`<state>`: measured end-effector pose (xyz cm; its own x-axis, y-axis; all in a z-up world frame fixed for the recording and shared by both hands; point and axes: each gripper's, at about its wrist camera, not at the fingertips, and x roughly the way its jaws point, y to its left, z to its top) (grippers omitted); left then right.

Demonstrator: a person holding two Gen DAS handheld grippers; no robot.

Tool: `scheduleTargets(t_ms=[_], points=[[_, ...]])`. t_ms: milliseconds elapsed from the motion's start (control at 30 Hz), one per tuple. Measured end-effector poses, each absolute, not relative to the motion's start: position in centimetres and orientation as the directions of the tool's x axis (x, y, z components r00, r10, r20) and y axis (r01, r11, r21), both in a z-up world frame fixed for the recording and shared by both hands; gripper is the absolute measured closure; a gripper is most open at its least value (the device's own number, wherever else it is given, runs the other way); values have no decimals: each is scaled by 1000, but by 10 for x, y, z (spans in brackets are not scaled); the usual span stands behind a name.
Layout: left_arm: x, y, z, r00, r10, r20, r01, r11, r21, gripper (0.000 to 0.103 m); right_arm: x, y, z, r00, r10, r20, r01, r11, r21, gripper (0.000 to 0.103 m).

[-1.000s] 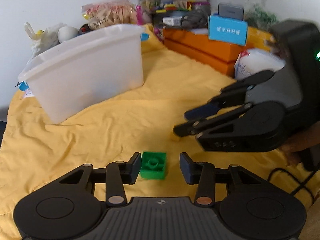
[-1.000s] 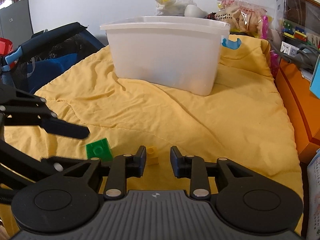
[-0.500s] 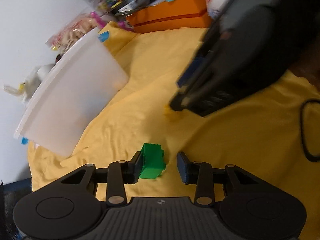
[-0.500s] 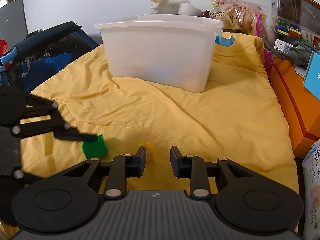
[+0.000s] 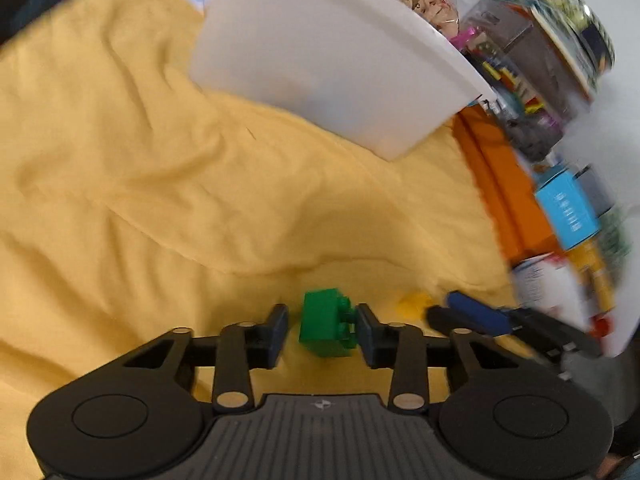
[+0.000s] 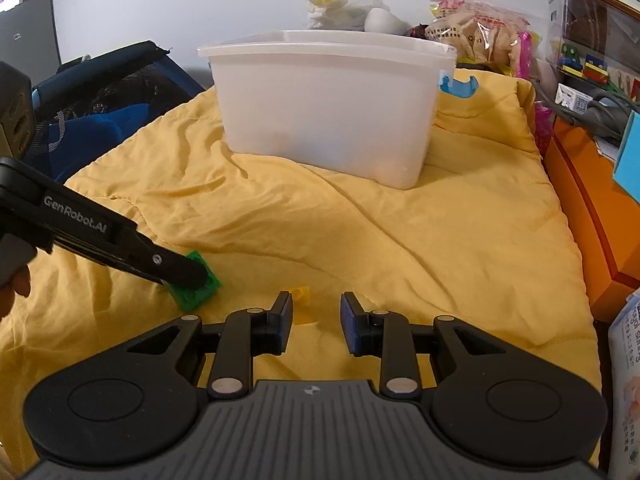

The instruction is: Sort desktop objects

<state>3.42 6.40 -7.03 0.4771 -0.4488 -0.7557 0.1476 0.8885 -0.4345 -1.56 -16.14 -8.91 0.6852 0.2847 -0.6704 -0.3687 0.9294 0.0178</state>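
A green brick (image 5: 324,322) (image 6: 200,292) lies tipped on its side on the yellow quilt (image 6: 400,240), between the fingers of my left gripper (image 5: 322,314). Its studs touch the right pad, and a gap shows at the left pad. The left jaws are opening. In the right wrist view one left finger (image 6: 176,266) lies across the brick. A small yellow brick (image 6: 301,293) (image 5: 414,304) sits just ahead of my right gripper (image 6: 316,308), near its left fingertip. The right gripper stands slightly open with nothing between its fingers. A white plastic bin (image 6: 328,112) (image 5: 340,60) stands further back on the quilt.
Orange boxes (image 6: 580,200) and a blue carton (image 5: 568,216) line the right edge of the quilt. A dark blue bag (image 6: 100,120) lies off the left edge. Snack bags (image 6: 480,28) and clutter sit behind the bin. A person's hand (image 6: 16,284) holds the left gripper.
My left gripper has rolled and shifted, so its view now tilts the other way. The green brick has tipped from studs-up onto its side. The right gripper has stayed still.
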Motion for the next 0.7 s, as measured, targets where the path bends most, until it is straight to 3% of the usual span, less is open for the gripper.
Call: scheduleTargets(t_ms=[100,400,500,667,700], points=[[24,51,-52,557,-300,-775,212,953,-217,50,-15,-160,-90,683,288,-671,-370,929,22,73],[2,13,-51,591,-242,-769,359,933,-17,50,-16,-148,-86,682,290,-672,-406,914,-18,73],[6,1,-61,603,-186,-776,375,924,69,50,-13,-143,-90,679,277,-680,-411,911,-40,66],[6,0,-71,589,-195,-784,373,927,49,54,-4,-142,-99,660,261,-704,-411,911,-47,64],[6,2,-71,585,-206,-784,374,927,35,63,-4,-142,-100,655,263,-709,-412,910,-43,64]])
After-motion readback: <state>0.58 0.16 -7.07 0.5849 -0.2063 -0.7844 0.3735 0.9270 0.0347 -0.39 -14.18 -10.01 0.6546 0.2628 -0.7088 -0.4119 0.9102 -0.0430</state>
